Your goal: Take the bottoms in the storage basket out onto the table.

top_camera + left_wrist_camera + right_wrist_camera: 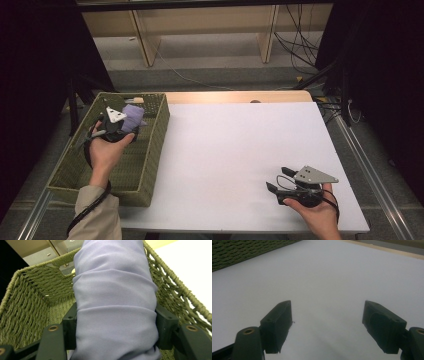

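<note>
A white surface takes up the middle of the high view, with a pale wooden strip along its far edge and metal rails down its sides. At the left of the frame an olive woven basket stands on the surface's left edge. Beyond the surface, in the upper part of the frame, lie a grey floor, the legs of light wooden furniture and a tangle of black cables at the upper right; dark curtains close off both sides.

The left gripper hangs over the far part of the basket, its fingers pinching a rolled lilac cloth. In the left gripper view the cloth runs up the centre of the frame, squeezed between the two black fingers, with the basket's woven wall behind it.

The right gripper sits at the lower right of the high view, low over the bare surface, pointing left. In the right gripper view its fingers stand spread wide, with nothing between them but the white surface.
</note>
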`<control>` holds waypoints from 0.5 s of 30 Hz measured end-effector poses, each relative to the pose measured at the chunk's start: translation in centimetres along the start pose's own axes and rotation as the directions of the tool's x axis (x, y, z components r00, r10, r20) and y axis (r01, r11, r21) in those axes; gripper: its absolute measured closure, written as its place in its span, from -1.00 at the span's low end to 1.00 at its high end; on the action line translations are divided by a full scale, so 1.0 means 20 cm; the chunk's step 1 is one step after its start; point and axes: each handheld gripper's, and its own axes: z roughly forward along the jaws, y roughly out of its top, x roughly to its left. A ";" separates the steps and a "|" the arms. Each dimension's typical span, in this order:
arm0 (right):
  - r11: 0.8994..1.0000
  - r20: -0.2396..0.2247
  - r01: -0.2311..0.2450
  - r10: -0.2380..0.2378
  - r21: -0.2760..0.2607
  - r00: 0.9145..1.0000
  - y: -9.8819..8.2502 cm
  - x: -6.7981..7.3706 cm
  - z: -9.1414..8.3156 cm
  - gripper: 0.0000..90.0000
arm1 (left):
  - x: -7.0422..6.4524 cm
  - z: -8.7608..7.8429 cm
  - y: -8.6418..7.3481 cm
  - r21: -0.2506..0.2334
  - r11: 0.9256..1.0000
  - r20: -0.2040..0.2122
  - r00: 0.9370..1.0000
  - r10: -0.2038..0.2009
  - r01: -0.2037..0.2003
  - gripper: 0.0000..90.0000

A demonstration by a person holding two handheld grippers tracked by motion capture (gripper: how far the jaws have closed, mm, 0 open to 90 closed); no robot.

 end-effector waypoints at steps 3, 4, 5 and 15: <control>1.000 0.000 0.000 0.000 0.000 1.000 0.00 0.00 0.00 -0.45 | 0.00 -0.01 0.00 -0.007 1.000 0.001 1.000 -0.001 0.001 -0.17; 1.000 0.000 -0.001 0.001 -0.001 1.000 0.00 0.00 0.00 -0.45 | 0.00 -0.01 0.01 -0.012 1.000 0.001 1.000 -0.004 0.004 -0.17; 1.000 0.000 -0.001 0.001 -0.001 1.000 0.00 0.00 0.00 -0.45 | 0.00 -0.01 0.01 -0.010 1.000 0.000 1.000 0.000 0.000 -0.17; 1.000 0.000 -0.003 0.003 0.001 1.000 0.00 0.00 0.00 -0.45 | -0.01 -0.05 0.03 -0.028 1.000 -0.001 1.000 0.007 -0.007 -0.17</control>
